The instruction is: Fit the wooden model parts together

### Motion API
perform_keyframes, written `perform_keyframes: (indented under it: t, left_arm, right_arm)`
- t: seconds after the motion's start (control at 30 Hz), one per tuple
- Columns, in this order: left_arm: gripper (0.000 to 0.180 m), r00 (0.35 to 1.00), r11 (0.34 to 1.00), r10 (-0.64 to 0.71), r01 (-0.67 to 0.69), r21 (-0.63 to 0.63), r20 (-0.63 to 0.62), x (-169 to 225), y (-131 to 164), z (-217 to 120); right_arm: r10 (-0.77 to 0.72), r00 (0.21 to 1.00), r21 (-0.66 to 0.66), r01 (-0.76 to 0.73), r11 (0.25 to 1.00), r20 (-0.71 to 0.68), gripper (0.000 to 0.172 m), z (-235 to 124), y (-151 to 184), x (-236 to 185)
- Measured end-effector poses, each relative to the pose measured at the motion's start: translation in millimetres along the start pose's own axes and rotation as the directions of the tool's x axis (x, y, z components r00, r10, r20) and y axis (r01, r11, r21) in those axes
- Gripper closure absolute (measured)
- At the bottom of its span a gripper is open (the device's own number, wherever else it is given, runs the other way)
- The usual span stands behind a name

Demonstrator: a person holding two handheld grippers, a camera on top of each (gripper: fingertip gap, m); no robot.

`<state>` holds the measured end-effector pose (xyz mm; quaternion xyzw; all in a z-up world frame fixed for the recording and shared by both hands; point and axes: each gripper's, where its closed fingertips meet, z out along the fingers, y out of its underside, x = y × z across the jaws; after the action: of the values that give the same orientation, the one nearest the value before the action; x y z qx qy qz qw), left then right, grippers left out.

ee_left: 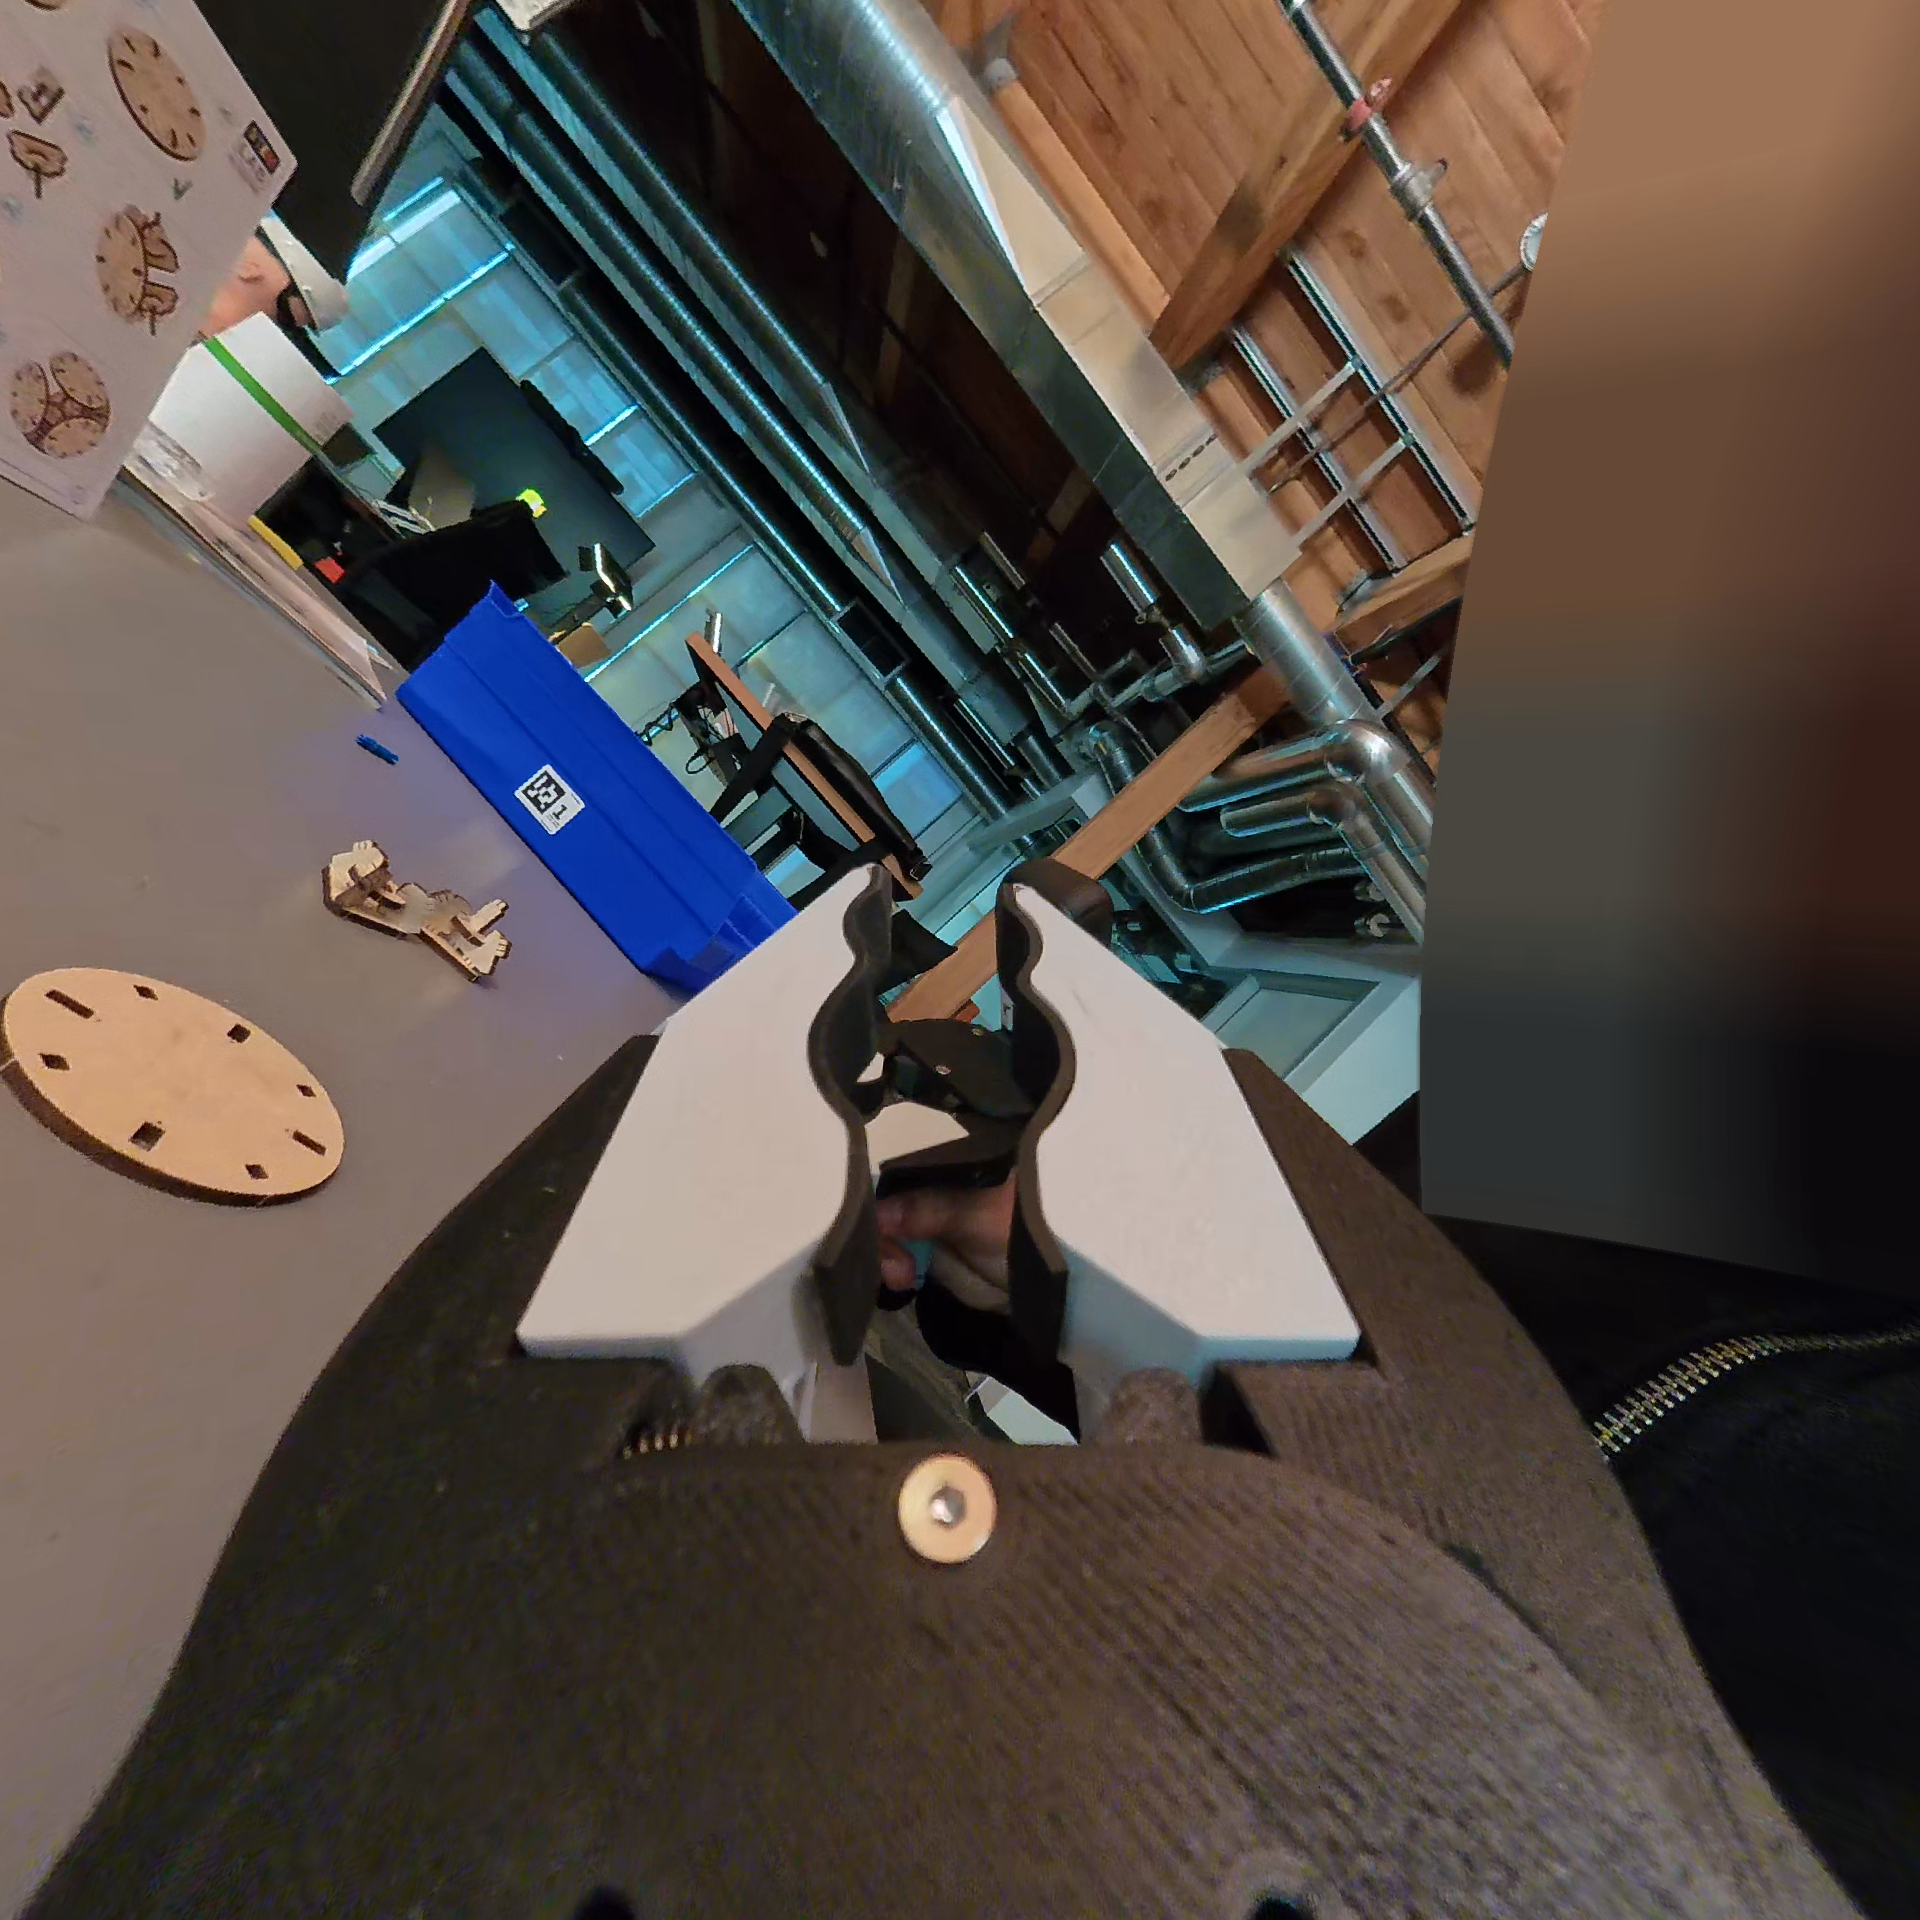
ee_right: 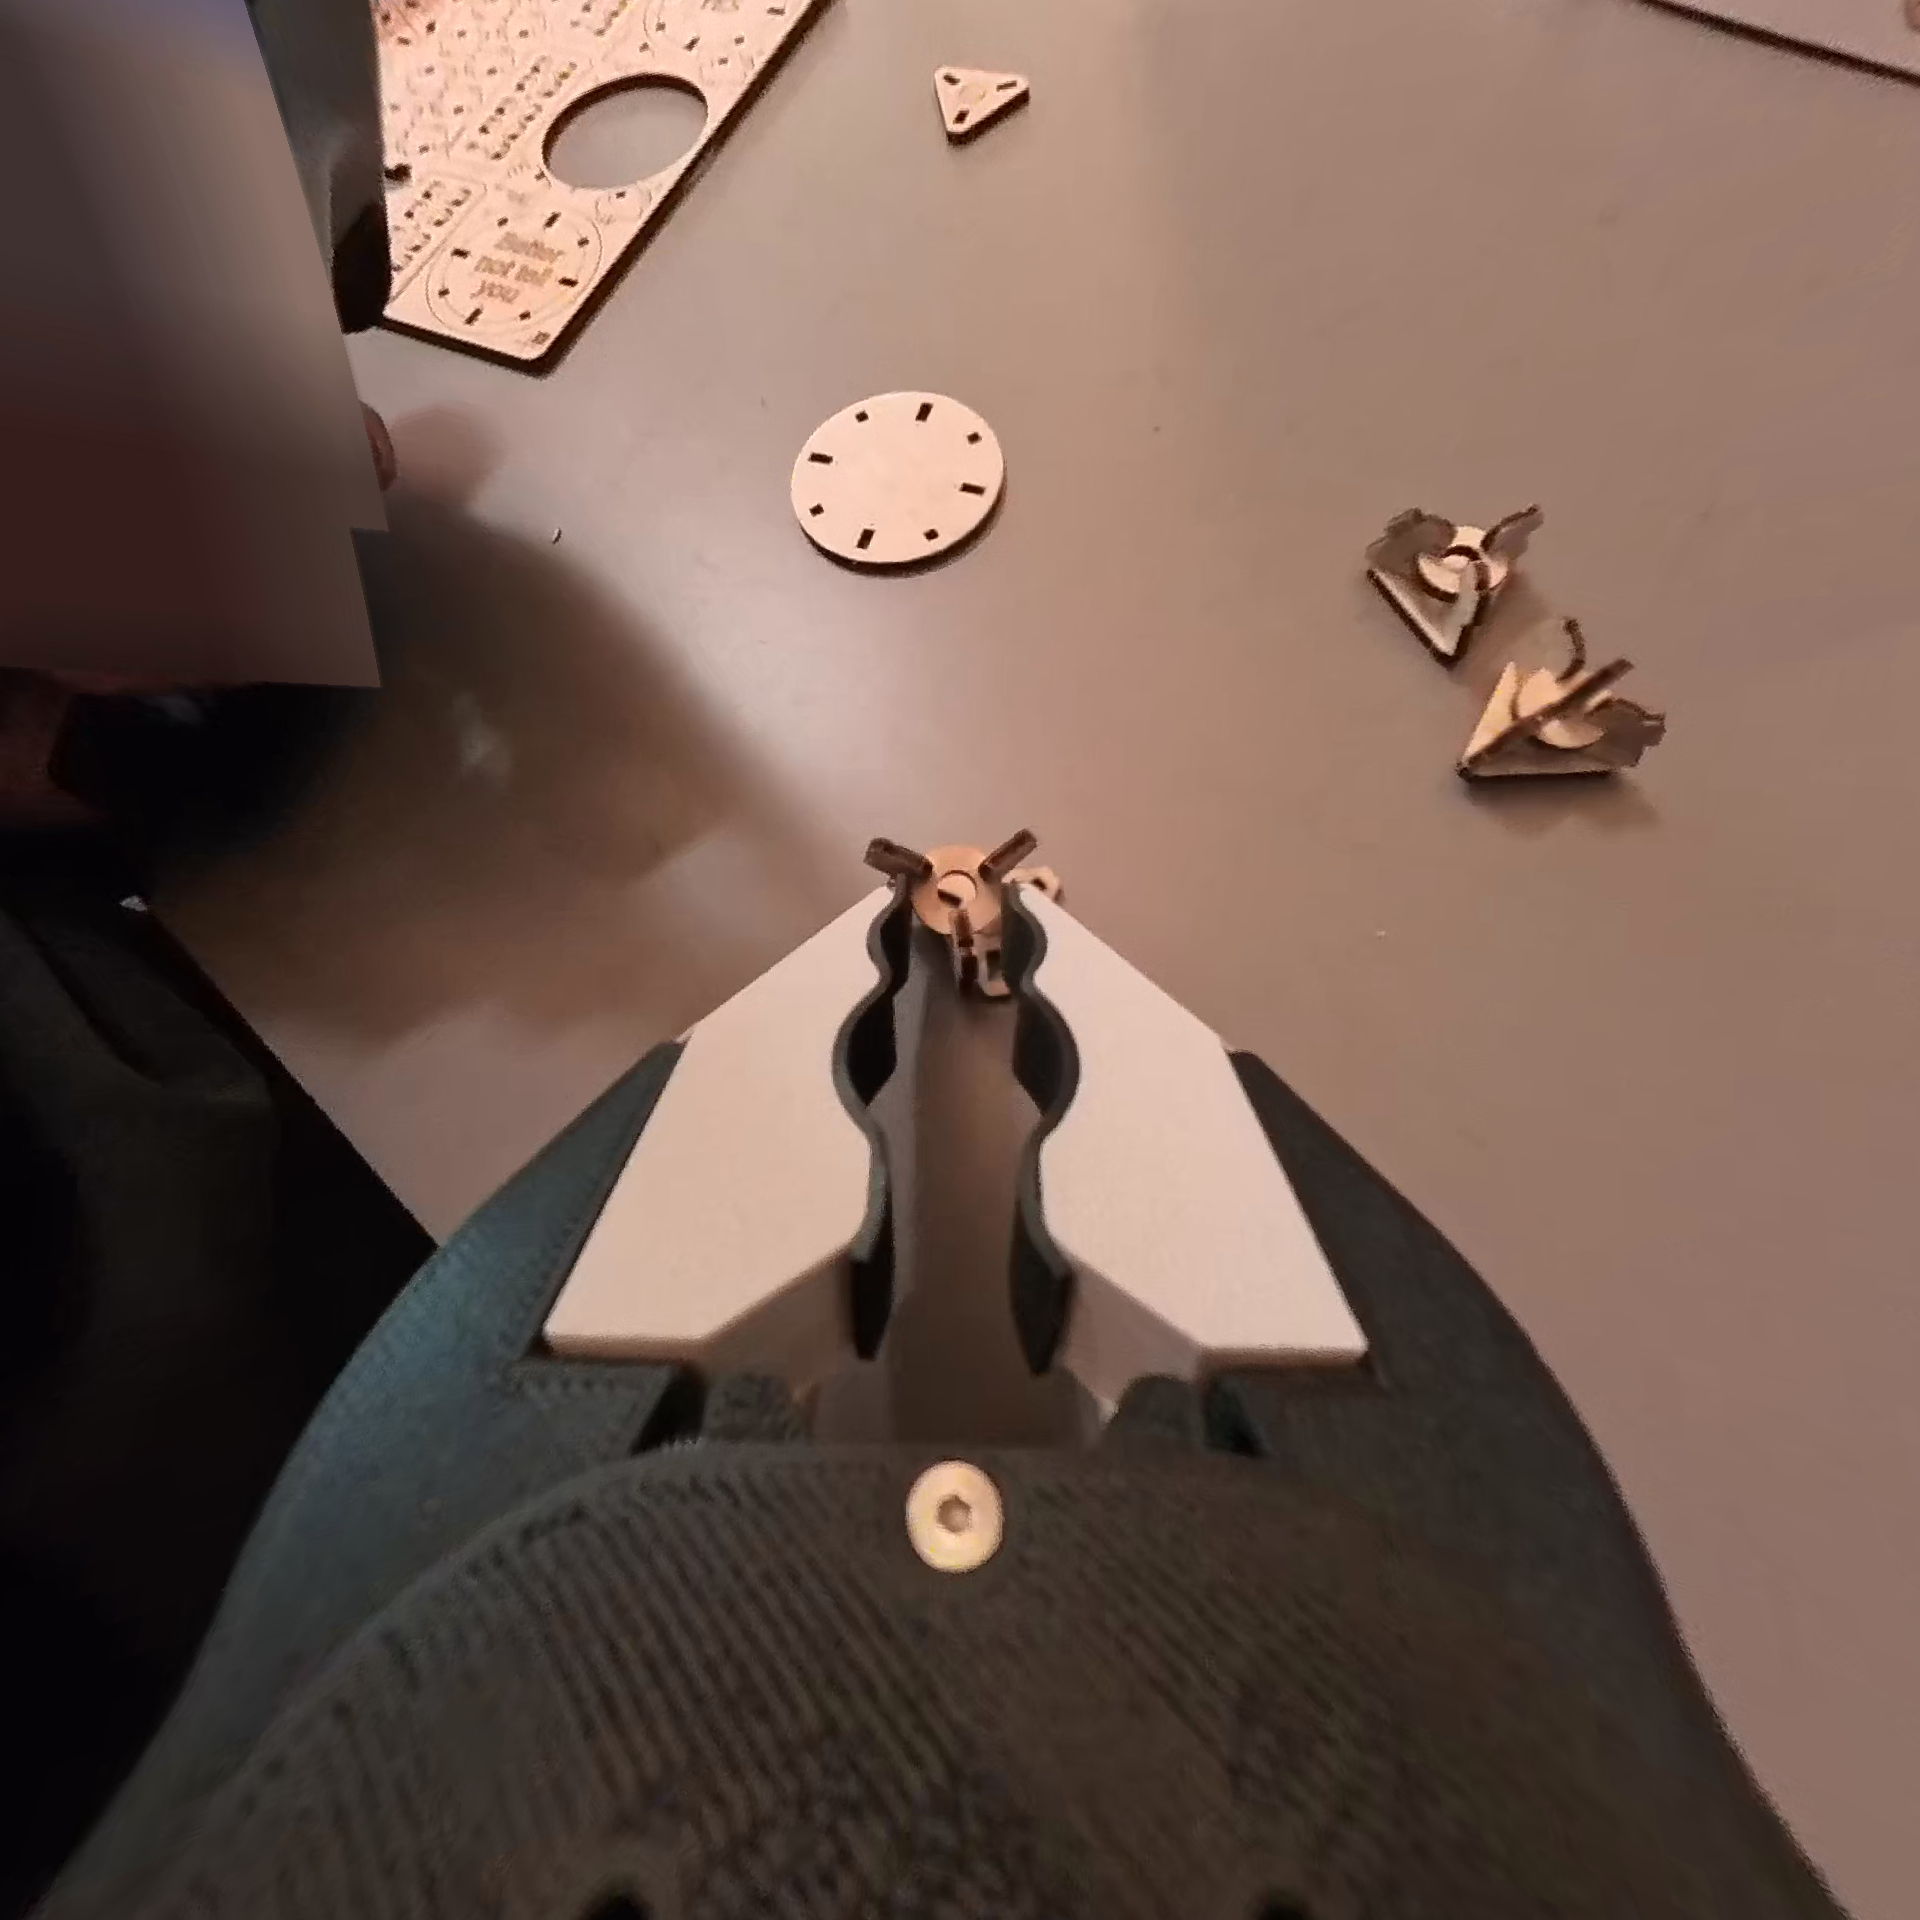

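My right gripper [ee_right: 956,920] is shut on a small wooden hub with three spokes [ee_right: 954,885] and holds it at the fingertips above the grey table [ee_right: 1247,312]. A round wooden disc with slots [ee_right: 899,480] lies flat on the table ahead of it. My left gripper [ee_left: 948,894] is tilted up off the table's edge, its jaws apart with nothing between the pads. Through the gap I see a hand on a black handle [ee_left: 951,1081]. The disc also shows in the left wrist view [ee_left: 171,1086], at the left.
Two small wooden assemblies [ee_right: 1449,582] [ee_right: 1553,722] lie at the right; they also show in the left wrist view [ee_left: 416,909]. A wooden triangle [ee_right: 979,96] and a punched wooden sheet [ee_right: 551,177] lie farther off. A blue bin [ee_left: 592,800] and a printed sheet [ee_left: 104,208] stand at the table's far side. My left tips are roughly 20 cm from the wooden triangle [ee_right: 979,96].
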<state>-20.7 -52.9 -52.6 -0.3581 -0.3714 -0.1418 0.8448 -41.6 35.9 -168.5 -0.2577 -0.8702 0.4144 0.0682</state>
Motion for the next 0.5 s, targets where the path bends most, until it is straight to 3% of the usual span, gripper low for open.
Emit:
perform_keyframes:
  t: [0.5]
  left_arm:
    - [0.163,0.999,0.999,-0.034,0.034,0.013,-0.02,-0.1,-2.9,-1.0]
  right_arm:
    - [-0.027,0.997,-0.06,0.022,0.998,-0.074,0.156,-1.8,2.9,5.6]
